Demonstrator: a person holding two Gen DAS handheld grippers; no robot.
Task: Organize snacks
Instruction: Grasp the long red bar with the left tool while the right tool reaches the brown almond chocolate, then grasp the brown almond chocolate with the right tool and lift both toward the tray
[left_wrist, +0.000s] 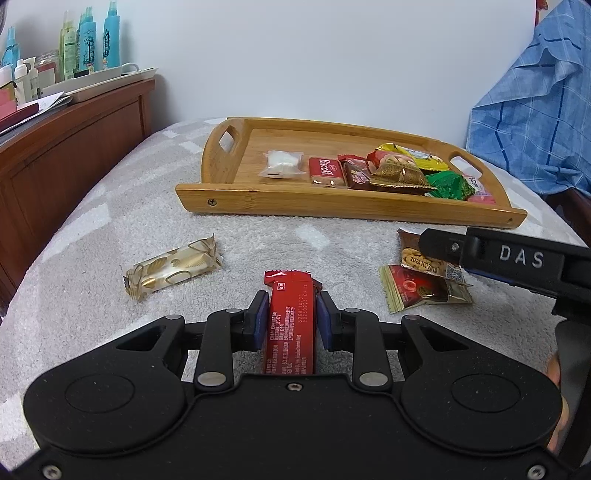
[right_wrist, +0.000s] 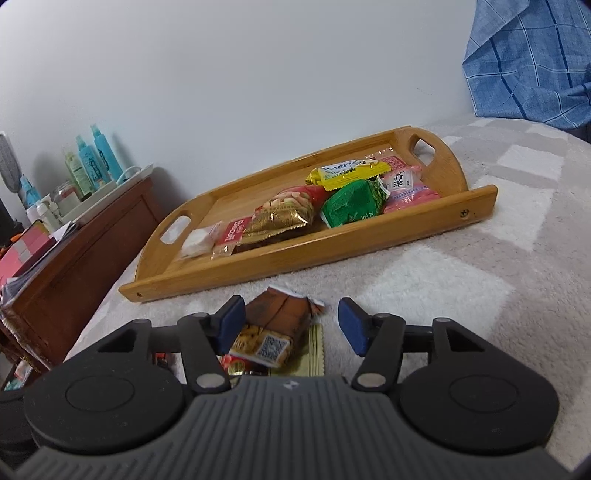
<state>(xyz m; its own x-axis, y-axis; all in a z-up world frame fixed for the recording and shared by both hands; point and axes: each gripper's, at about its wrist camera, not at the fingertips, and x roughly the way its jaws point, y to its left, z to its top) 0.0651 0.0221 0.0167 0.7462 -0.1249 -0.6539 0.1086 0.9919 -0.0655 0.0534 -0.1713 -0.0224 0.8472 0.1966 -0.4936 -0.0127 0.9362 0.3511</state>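
Red bar (left_wrist: 290, 321) sits nearest, clamped between my left gripper (left_wrist: 290, 317) pads just above the blanket (left_wrist: 110, 229). I'd carry it straight ahead and over the wooden tray's (left_wrist: 332, 206) near wall, then release on bare wood left of the white packet (left_wrist: 281, 164). Far left, gold-patterned bar (left_wrist: 173, 267) lies loose. Right side: my right gripper (right_wrist: 291, 325) hovers with fingers spread over the brown nut packet (right_wrist: 277, 325), which overlaps a red-gold sachet (left_wrist: 421, 291). Tray's right half is already crowded; the right gripper reaches close beside my path.
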